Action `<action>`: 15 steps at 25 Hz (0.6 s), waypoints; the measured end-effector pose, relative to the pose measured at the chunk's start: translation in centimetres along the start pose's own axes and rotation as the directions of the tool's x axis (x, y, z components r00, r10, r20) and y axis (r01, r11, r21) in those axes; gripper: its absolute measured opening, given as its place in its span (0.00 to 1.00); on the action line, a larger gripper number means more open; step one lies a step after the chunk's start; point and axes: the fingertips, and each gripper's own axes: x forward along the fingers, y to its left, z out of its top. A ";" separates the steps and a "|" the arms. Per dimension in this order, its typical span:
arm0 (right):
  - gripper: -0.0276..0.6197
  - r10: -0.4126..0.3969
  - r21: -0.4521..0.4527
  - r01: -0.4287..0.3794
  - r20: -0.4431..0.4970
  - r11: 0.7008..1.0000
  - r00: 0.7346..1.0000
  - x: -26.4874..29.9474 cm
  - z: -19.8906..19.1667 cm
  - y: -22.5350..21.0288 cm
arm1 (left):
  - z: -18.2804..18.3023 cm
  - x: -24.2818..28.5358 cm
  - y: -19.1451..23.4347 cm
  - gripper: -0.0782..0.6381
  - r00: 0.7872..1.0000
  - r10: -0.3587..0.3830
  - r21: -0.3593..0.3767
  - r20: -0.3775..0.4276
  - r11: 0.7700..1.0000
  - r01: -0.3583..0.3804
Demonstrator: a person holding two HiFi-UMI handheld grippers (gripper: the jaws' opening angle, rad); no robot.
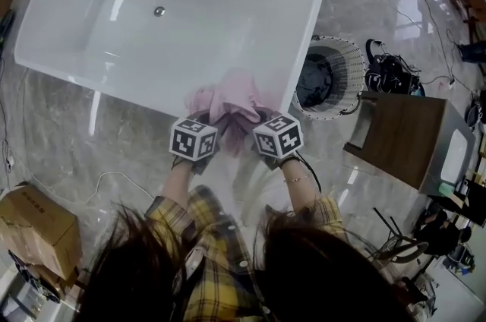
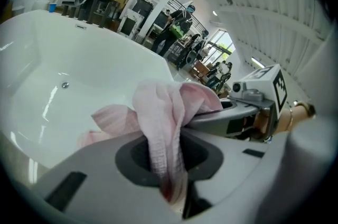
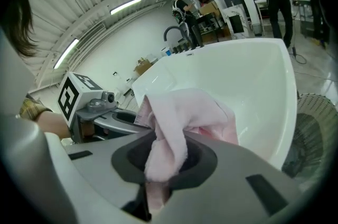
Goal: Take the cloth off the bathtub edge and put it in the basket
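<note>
A pink cloth (image 1: 231, 104) is bunched over the near rim of the white bathtub (image 1: 114, 17), close to its right corner. Both grippers hold it side by side. My left gripper (image 1: 206, 118) is shut on a fold of the cloth (image 2: 163, 112), which runs down between its jaws (image 2: 168, 167). My right gripper (image 1: 255, 117) is shut on another fold (image 3: 182, 112), pinched between its jaws (image 3: 158, 167). The round wicker basket (image 1: 351, 55) stands on the floor right of the tub, with a dark garment (image 1: 314, 81) inside.
A wooden cabinet (image 1: 402, 134) stands right of the basket, with black cables and gear (image 1: 389, 74) behind it. A cardboard box (image 1: 34, 225) sits at the lower left. The floor is glossy marble. People stand far off in the gripper views.
</note>
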 end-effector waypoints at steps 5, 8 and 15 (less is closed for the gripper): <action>0.15 -0.047 0.024 0.045 0.077 0.999 0.996 -5.6 1.0 -4.3 | 3.3 4.0 -5.0 0.23 0.999 -0.044 0.040 0.017 0.998 0.043; 0.15 -0.065 0.045 0.060 0.126 0.997 0.990 -9.6 1.1 -7.3 | 5.1 6.9 -8.7 0.23 0.997 -0.064 0.050 0.033 0.997 0.063; 0.15 -0.069 0.035 0.064 0.166 0.997 0.984 -17.6 1.8 -14.3 | 9.3 13.3 -16.1 0.23 0.996 -0.061 0.059 0.061 0.997 0.058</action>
